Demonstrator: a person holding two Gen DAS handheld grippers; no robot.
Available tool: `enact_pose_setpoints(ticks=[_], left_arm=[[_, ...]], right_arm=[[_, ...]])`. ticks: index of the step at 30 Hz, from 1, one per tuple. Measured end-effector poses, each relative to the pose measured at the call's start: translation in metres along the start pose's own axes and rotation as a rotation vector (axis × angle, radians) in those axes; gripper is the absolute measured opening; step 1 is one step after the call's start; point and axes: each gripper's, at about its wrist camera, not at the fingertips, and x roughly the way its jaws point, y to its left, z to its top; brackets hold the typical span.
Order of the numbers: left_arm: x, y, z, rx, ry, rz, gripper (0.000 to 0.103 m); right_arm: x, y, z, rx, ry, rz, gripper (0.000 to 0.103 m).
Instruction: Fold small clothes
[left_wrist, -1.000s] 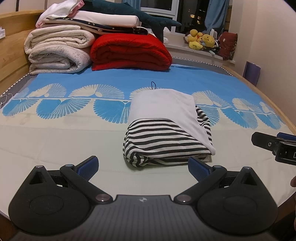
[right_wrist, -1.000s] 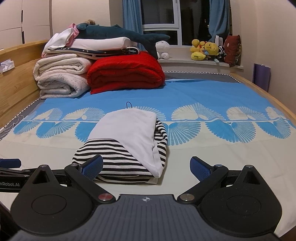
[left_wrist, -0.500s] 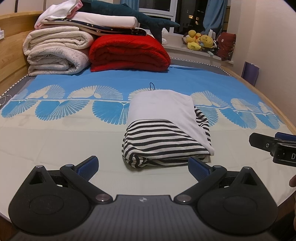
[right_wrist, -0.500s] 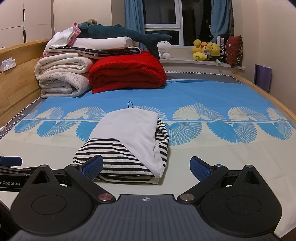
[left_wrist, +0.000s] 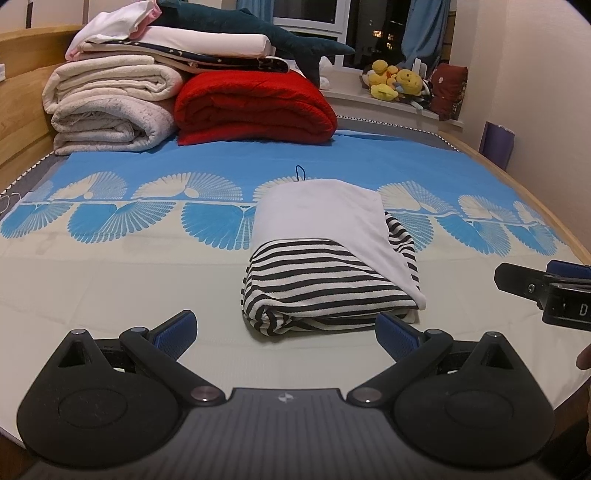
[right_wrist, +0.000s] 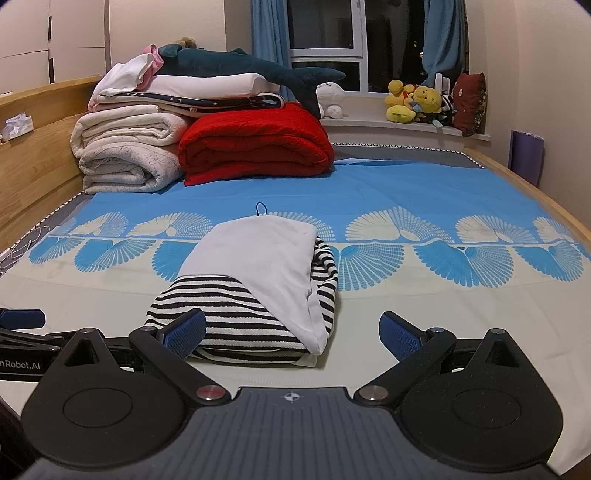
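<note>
A folded bundle of small clothes (left_wrist: 328, 258) (right_wrist: 258, 288) lies on the bed: a black-and-white striped piece with a white piece folded over its top, a small blue loop at the far end. My left gripper (left_wrist: 286, 330) stands open just in front of the bundle, nothing between its blue pads. My right gripper (right_wrist: 291, 330) is open too, its left pad close to the bundle's near corner, not touching it. The right gripper's body (left_wrist: 546, 291) shows at the right edge of the left wrist view.
The bed sheet (left_wrist: 110, 280) is cream near me and blue with fan prints further off. Rolled cream blankets (right_wrist: 125, 155), a red quilt (right_wrist: 255, 144), folded linen and a plush shark (right_wrist: 251, 68) are stacked at the head. Plush toys (right_wrist: 413, 99) sit on the sill. A wooden frame (right_wrist: 535, 188) edges the bed.
Both grippers have lifted and drawn back slightly from the bundle; the view has shifted a little. The bundle has not moved and both grippers stay open.
</note>
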Motion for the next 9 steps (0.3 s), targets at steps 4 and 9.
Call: enact_pose_setpoints(ticks=[4, 9], left_arm=[[0.0000, 0.0003, -0.0008, -0.003, -0.003, -0.001, 0.103], [0.0015, 0.0012, -0.0013, -0.011, 0.004, -0.005, 0.103]], right_arm=[[0.0001, 0.0000, 0.0000, 0.002, 0.000, 0.001, 0.100], [0.0001, -0.0002, 0.0000, -0.003, 0.000, 0.003, 0.100]])
